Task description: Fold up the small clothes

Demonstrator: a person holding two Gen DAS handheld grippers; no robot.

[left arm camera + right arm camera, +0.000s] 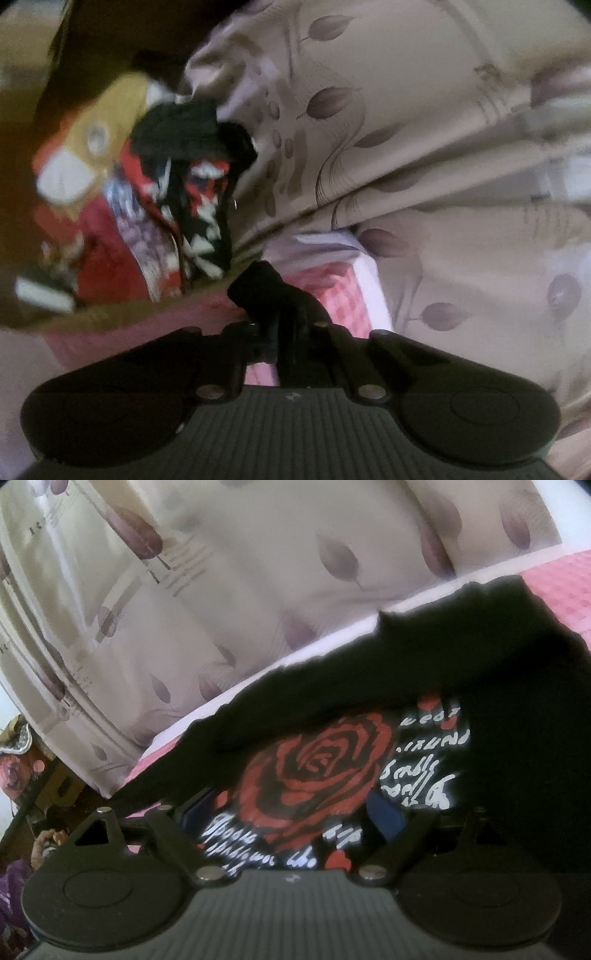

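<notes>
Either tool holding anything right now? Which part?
Left tool is shut on a bunched edge of black fabric; which garment cannot be told. Right tool is open over the black rose-print garment, gripping nothing.

The heap of clothes (147, 206) at the left of the left wrist view is smeared by motion blur; reds, a yellow patch and black-and-white print are made out, but single garments cannot be told apart. The tips of the left tongs (275, 314) are swallowed by a fold of black cloth (262, 284), so the pads themselves are not seen. In the right wrist view, the black rose-print garment (317, 768) is cut off by the right edge, and its white lettering cannot be read. The right tongs' blue pads (384, 812) are only partly seen against the print. The clutter (26, 775) at far left is too dim to be named.
</notes>
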